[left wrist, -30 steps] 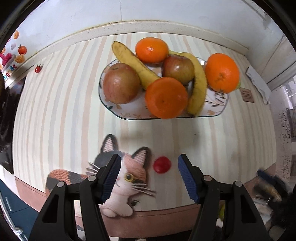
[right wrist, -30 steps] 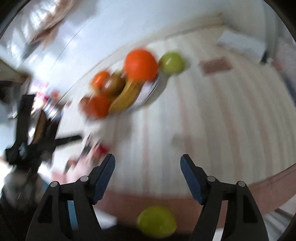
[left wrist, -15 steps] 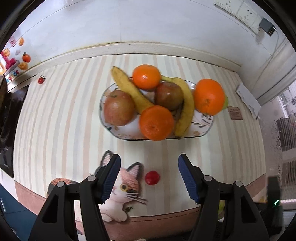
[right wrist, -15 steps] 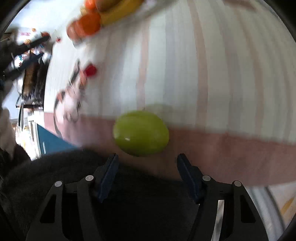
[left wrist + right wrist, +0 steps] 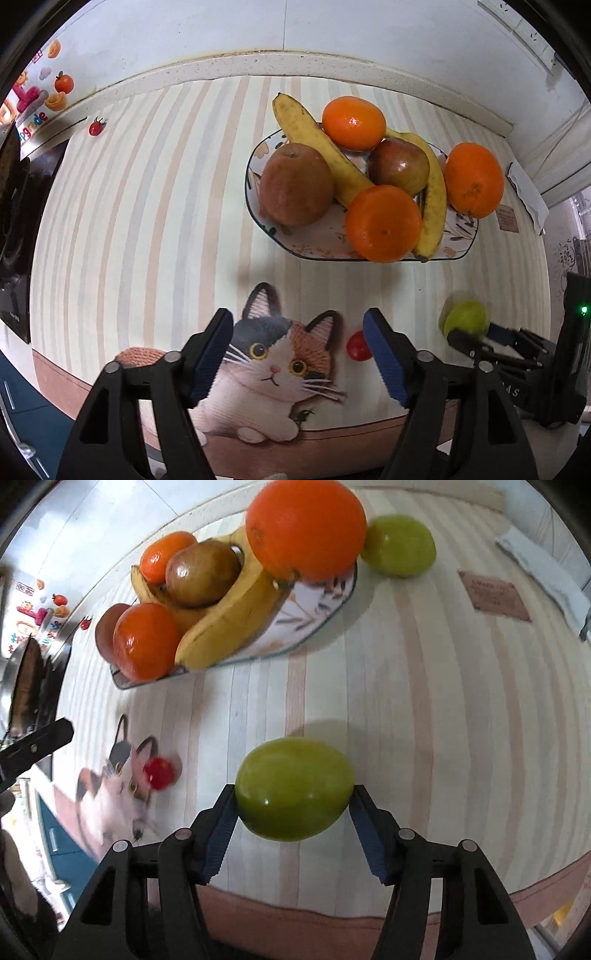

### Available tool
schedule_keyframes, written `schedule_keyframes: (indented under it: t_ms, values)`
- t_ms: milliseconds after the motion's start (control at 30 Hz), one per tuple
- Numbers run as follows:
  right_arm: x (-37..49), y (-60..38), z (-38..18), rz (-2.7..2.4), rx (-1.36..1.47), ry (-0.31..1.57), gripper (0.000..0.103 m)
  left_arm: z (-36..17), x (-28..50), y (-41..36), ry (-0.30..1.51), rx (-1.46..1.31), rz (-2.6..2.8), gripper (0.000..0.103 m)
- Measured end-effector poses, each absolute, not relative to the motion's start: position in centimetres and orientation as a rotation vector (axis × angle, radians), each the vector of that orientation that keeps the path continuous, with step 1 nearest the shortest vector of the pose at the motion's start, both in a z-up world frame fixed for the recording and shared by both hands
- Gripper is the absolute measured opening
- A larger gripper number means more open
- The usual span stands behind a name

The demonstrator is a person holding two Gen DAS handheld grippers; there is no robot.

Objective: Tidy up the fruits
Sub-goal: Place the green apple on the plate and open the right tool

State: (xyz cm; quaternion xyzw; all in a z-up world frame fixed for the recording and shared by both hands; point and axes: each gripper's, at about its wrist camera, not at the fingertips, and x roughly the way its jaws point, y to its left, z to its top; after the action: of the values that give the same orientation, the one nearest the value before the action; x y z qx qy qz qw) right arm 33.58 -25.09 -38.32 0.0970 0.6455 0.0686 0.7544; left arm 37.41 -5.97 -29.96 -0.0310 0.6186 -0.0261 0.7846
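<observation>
Right gripper [image 5: 293, 827] jaws closing on one green apple [image 5: 293, 788] above the striped surface [image 5: 424, 701]; left gripper [image 5: 297, 354] jaws opening, empty. Plate [image 5: 321, 242]: two bananas, three oranges, two reddish apples. Second green apple [image 5: 399, 546] beside it.

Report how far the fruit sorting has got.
Done: oranges, apples and bananas sit on the plate. In hand: the right gripper is closing around a green fruit. Left: another green fruit beside the plate; the left gripper is empty, opening.
</observation>
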Motion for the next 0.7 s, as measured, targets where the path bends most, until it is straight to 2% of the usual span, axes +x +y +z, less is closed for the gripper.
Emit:
schedule_keyframes:
  t_ms: [100, 300, 433, 700]
  values:
    - [33.8, -24.3, -37.6, 0.144, 0.238, 1.363, 0.063, -29.9, 37.7, -5.6, 1.318, -0.024, -0.068, 0.086]
    - [35.1, -22.6, -33.4, 0.211, 0.320, 1.243, 0.063, -28.9, 38.9, -5.2, 1.287, -0.012, -0.065, 0.087]
    - [38.2, -22.0, -31.6, 0.252, 0.380, 1.194, 0.063, -27.5, 40.3, -5.1, 1.230, -0.023, -0.045, 0.092]
    - [43.9, -20.8, -34.4, 0.217, 0.438, 1.235, 0.063, -27.9, 42.8, -5.9, 1.214, 0.024, -0.001, 0.092]
